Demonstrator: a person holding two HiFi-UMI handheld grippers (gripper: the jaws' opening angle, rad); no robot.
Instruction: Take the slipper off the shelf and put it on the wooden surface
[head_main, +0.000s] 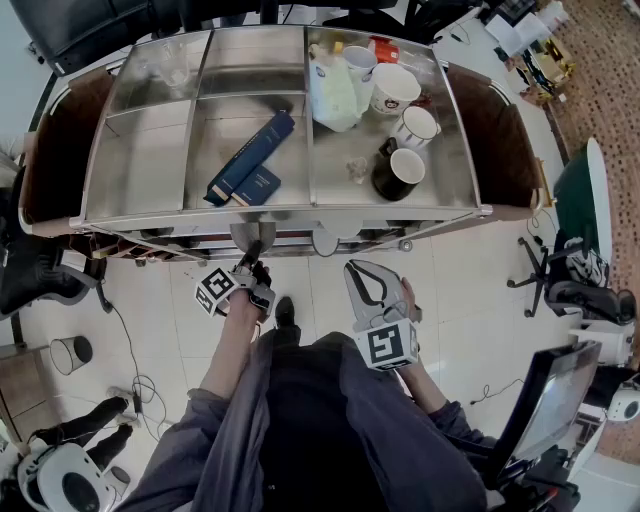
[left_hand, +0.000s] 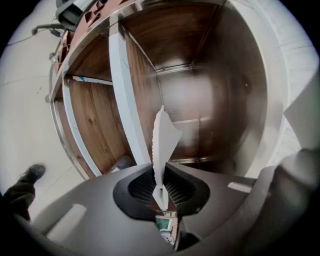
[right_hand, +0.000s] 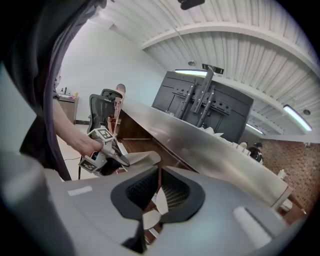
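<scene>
One slipper, pale grey and thin-edged, is pinched between the jaws of the left gripper. In the left gripper view it rises as a narrow white blade from the centre of the frame toward the middle top. In the head view the slipper sits just below the front edge of the shelf unit, centre frame, with the left gripper under it in the person's hand. The right gripper view shows the same pair at lower left: the left gripper clamped on the slipper, beside the unit's open front.

Behind the slipper in the left gripper view lie the unit's wooden panels, split by pale uprights, with a metal-walled compartment to the right. A dark shoe shows at the left edge, on the tiled floor.

The right gripper is held right of centre in the head view, clear of the shelf unit and well apart from the slipper. Its own view shows the right gripper with the jaws brought together on nothing.

On the unit's metal top, in the upper half of the head view, lie two blue boxes at centre. A pale bag, white cups, a white mug and a black mug stand at upper right.
</scene>
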